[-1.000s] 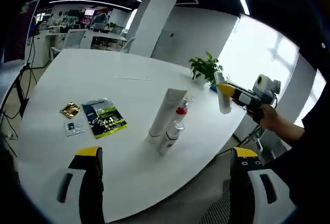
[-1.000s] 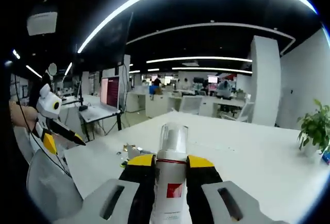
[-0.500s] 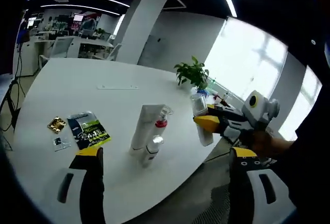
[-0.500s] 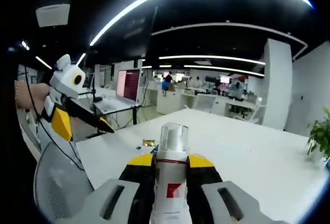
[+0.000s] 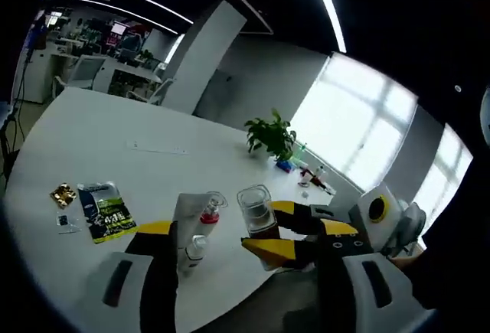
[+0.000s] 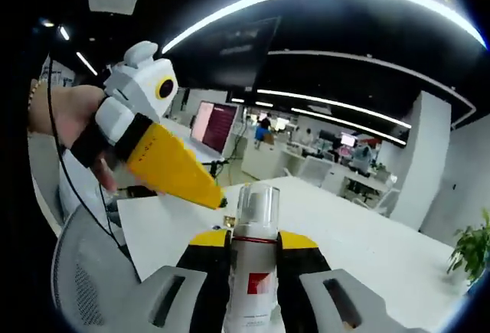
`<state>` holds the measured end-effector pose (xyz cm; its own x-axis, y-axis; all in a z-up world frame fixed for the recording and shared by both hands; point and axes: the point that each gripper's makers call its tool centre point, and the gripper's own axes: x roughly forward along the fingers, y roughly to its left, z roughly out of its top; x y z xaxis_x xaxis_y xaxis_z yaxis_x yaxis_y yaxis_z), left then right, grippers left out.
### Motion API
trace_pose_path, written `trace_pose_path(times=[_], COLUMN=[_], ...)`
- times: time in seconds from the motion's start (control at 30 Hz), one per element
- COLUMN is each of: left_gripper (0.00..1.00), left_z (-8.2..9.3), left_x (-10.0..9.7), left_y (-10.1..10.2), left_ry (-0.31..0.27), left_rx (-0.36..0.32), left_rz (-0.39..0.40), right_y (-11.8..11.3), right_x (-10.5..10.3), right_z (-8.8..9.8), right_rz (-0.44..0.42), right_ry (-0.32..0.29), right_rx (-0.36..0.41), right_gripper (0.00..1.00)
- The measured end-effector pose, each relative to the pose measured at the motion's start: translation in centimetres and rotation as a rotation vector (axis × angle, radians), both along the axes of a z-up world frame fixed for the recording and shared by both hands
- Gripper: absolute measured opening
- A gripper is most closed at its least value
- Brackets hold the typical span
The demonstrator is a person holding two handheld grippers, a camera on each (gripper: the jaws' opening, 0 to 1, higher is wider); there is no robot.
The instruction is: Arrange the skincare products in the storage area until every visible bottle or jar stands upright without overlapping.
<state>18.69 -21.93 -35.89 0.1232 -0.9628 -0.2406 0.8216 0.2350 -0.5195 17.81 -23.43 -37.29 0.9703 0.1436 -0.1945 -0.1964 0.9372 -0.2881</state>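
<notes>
My right gripper (image 6: pixel 254 238) is shut on a white spray bottle (image 6: pixel 253 279) with a clear cap and a red label, held upright in the air. In the left gripper view that bottle (image 5: pixel 256 212) hangs in the right gripper (image 5: pixel 277 230) just ahead of my open left gripper (image 5: pixel 246 230), whose jaws stand wide apart. On the white table (image 5: pixel 92 142) a white tube (image 5: pixel 186 209), a red-pump bottle (image 5: pixel 208 212) and a small white-capped bottle (image 5: pixel 194 249) stand close together. My left gripper's yellow fingers (image 6: pixel 172 168) reach in from the left, held by a hand (image 6: pixel 65 115).
A blue-green packet (image 5: pixel 103 210), a gold sachet (image 5: pixel 61 194) and a small clear sachet (image 5: pixel 67 222) lie on the table's left part. A potted plant (image 5: pixel 269 134) and small items (image 5: pixel 310 176) stand at the far edge. A mesh chair back (image 6: pixel 88 279) is close below.
The two grippers have come close together. The right gripper with the bottle now sits just in front of the left jaws, and the left gripper looms larger in the right gripper view.
</notes>
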Motion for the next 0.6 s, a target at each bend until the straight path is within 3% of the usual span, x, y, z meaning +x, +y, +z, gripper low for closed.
trace_pose_path(times=[0.27,0.6], left_gripper=[0.41,0.25], left_z=[0.3,0.6], left_x=[0.4,1.0], left_y=[-1.0,-1.1], left_ry=[0.072,0.064], left_rx=[-0.034,-0.051], left_rz=[0.065,0.123], right_y=[1.2,1.6], right_x=[0.3,0.7], right_z=[0.6,0.4], right_rz=[0.034,0.051], right_ry=[-0.017,-0.01], right_rx=[-0.072,-0.092], right_gripper=[0.13,0.13])
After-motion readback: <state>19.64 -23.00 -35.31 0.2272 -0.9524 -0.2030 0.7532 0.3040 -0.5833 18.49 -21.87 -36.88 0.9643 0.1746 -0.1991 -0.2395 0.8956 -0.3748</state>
